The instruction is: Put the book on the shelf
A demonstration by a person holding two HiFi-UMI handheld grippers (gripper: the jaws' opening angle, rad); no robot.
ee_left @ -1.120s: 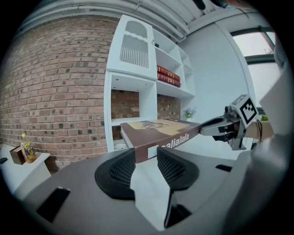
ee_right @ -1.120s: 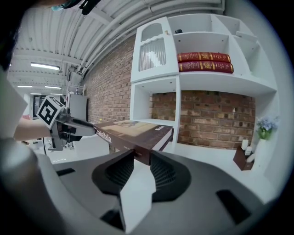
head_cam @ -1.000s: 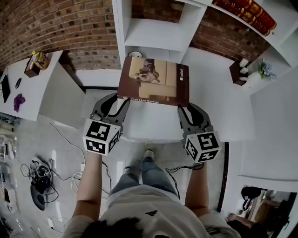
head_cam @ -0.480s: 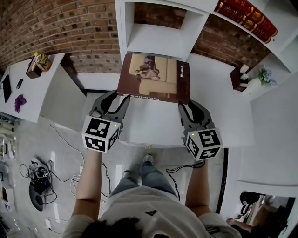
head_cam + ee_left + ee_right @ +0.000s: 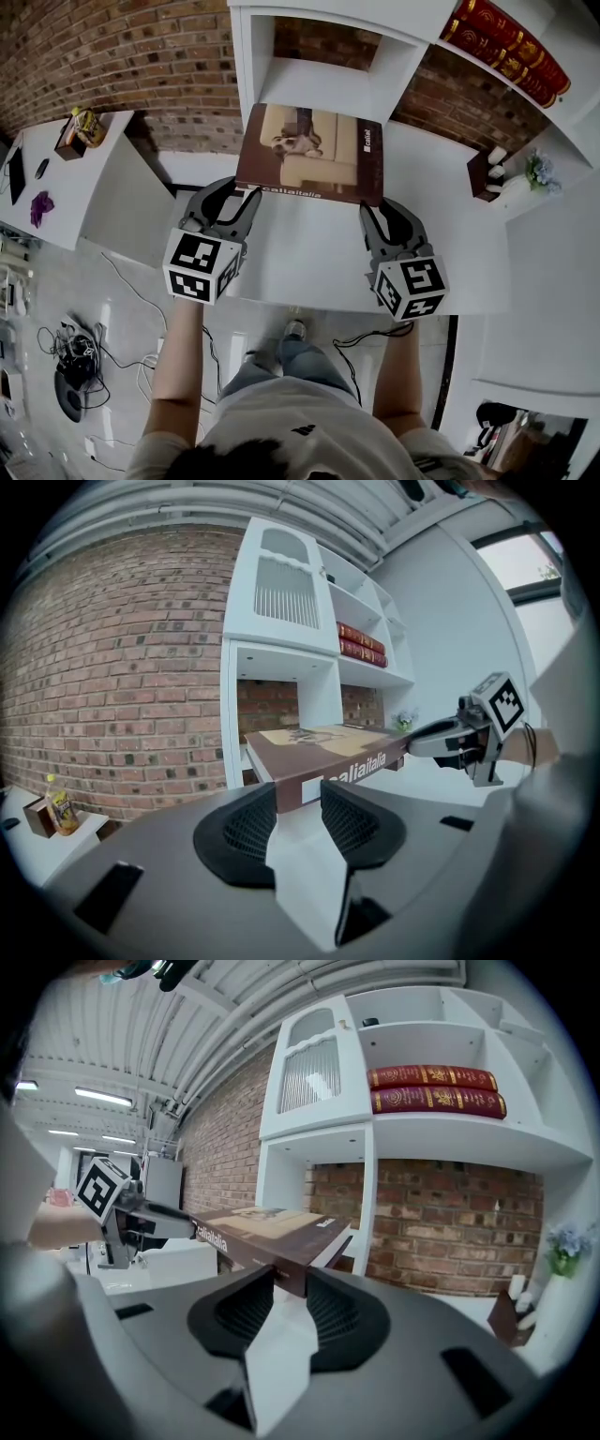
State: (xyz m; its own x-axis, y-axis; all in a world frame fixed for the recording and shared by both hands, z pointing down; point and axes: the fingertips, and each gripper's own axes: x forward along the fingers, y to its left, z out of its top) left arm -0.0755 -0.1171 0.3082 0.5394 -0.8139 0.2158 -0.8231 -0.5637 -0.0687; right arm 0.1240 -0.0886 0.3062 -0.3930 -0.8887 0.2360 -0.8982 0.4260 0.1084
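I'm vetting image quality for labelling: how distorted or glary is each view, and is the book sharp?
Head view: shelf edges bow, but the book is sharp and evenly lit. Left gripper view: strong fisheye, black corners, blown-out window at top right. Right gripper view: same fisheye, bright ceiling lights at left, book sharp.

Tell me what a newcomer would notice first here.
A large brown book is held flat, its near corners clamped by the left gripper and the right gripper, in front of an open white shelf compartment. Behind is a brick wall, and red books lie on a higher shelf at upper right.
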